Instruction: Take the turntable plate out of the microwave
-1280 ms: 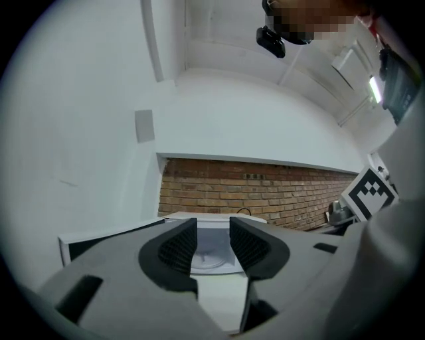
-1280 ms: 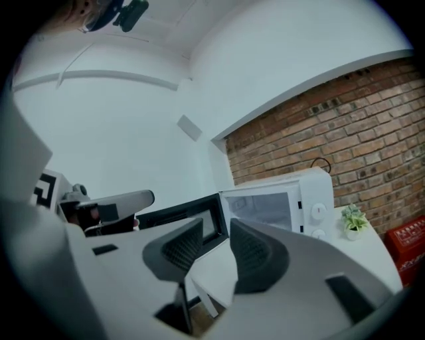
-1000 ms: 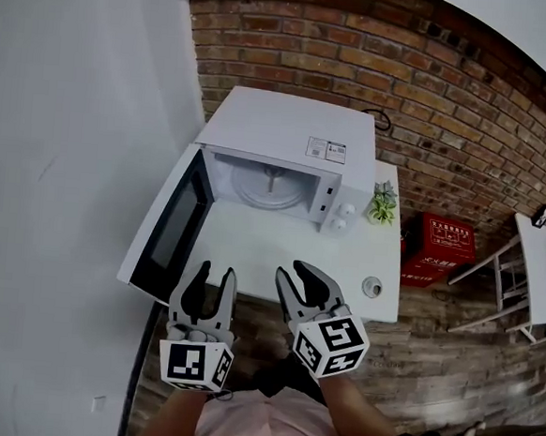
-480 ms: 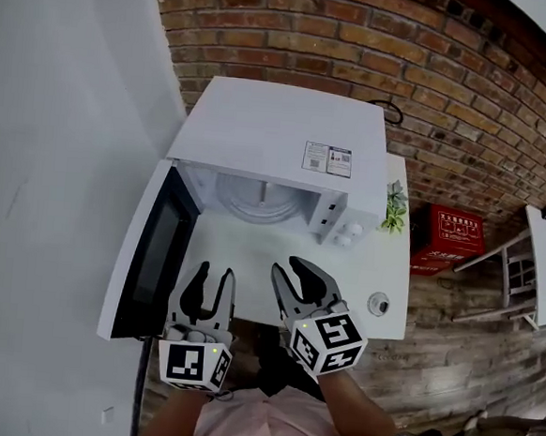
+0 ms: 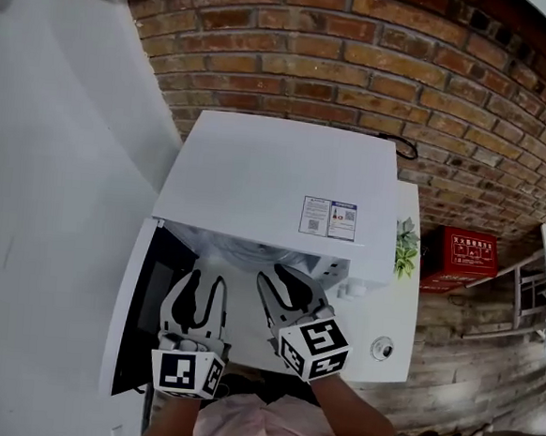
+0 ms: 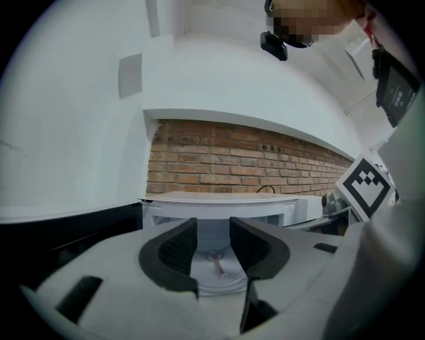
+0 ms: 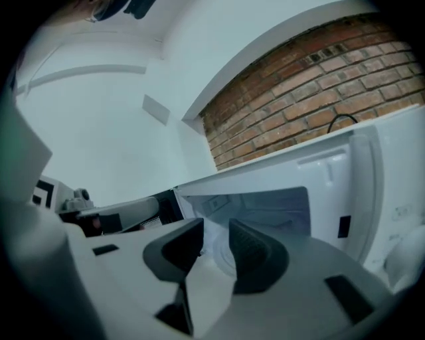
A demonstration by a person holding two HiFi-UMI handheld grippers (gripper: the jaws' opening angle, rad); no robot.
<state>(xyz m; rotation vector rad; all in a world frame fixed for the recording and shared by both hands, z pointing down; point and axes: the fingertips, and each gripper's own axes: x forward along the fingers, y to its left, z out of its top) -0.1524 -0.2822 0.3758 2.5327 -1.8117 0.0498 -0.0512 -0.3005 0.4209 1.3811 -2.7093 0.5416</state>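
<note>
The white microwave (image 5: 276,180) stands with its door (image 5: 133,319) swung open to the left. Just under the top's front edge, a strip of the clear turntable plate (image 5: 242,249) shows inside the cavity. My left gripper (image 5: 205,282) and right gripper (image 5: 282,279) hover side by side at the cavity mouth, both open with nothing between the jaws. In the left gripper view the plate (image 6: 212,282) lies ahead between the jaws of the gripper (image 6: 212,242), apart from them. The right gripper view frames the plate (image 7: 222,257) between the jaws of that gripper (image 7: 216,249), in the microwave (image 7: 319,199).
The microwave sits on a white table (image 5: 393,311) against a brick wall (image 5: 379,61). A small potted plant (image 5: 405,248) and a round fitting (image 5: 382,348) are at its right. A red box (image 5: 460,258) lies on the floor beyond. A white wall (image 5: 62,149) closes the left side.
Both grippers have moved forward from the table's near edge to the cavity mouth, and the microwave now fills more of the head view. Their jaws stand as before.
</note>
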